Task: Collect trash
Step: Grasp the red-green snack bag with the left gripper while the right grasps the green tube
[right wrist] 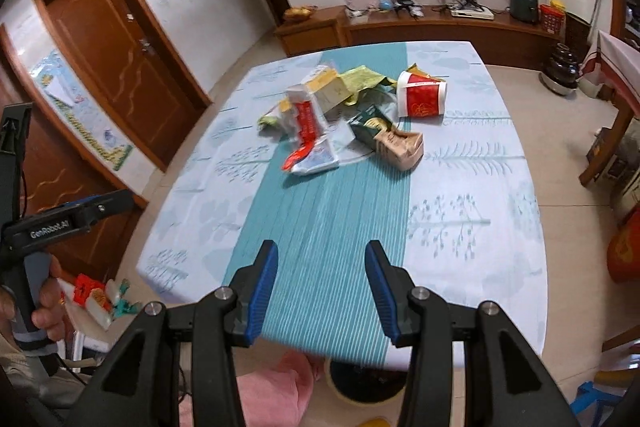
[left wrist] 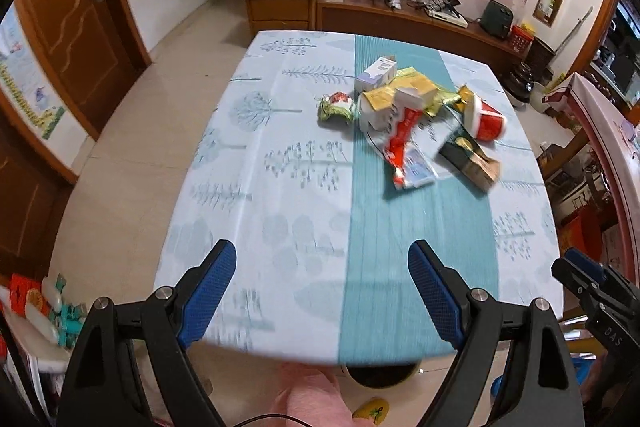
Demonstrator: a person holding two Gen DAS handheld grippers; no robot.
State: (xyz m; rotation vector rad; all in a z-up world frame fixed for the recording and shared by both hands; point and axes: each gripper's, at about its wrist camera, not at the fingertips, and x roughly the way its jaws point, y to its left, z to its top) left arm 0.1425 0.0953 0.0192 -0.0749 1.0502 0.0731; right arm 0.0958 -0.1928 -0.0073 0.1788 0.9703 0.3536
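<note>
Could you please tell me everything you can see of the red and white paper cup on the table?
The red and white paper cup lies tipped on its side at the far right edge of the trash pile, on the tablecloth. It looks like coated paper: white rim, red band with a faint gold print. Crumpled wrappers press against it; neither gripper is near.

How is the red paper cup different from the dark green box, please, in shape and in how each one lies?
The red paper cup is round and red with a white rim; the dark green box is flat-sided, dark green and tan. The cup lies at the pile's far right; the box lies nearer the grippers, its end crushed open. Both lie tipped over on the tablecloth, untouched.
</note>
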